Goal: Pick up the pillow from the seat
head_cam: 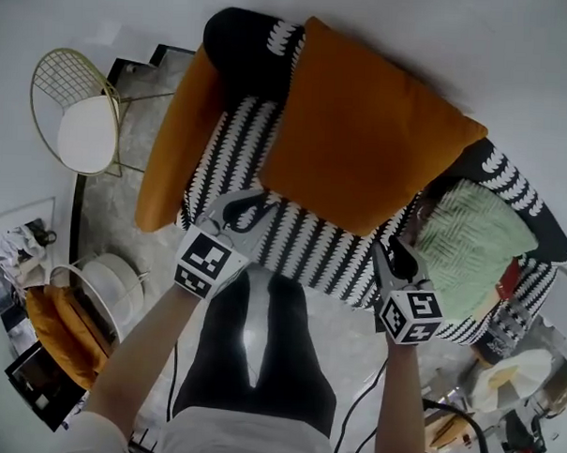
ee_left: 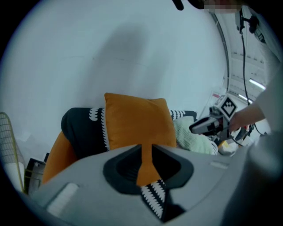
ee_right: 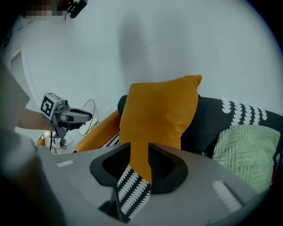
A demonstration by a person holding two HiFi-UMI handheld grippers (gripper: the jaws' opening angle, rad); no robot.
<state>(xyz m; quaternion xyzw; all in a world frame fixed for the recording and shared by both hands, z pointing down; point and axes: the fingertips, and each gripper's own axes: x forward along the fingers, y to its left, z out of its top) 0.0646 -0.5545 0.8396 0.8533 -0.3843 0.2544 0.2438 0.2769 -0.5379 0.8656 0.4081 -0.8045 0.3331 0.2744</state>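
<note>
Orange pillow (head_cam: pixel 363 130) stands upright on the black-and-white patterned seat (head_cam: pixel 297 238) of the sofa, leaning against the dark backrest (ee_left: pixel 82 130). Both tools are in front of it at the seat's front edge. The left tool (head_cam: pixel 254 205) sits below the pillow's lower left part, and its jaws are a narrow slit apart with nothing between them; the pillow shows through the gap, farther back. The right tool (head_cam: pixel 393 244) is just beside the pillow's lower right corner, its jaws a little wider apart and also gripping nothing, again with the pillow behind. To the right of the pillow lies a green knitted cushion (head_cam: pixel 470 240). A second orange cushion (head_cam: pixel 170 150) leans against the sofa's left side, and a gold wire chair (head_cam: pixel 78 109) stands beyond.
</note>
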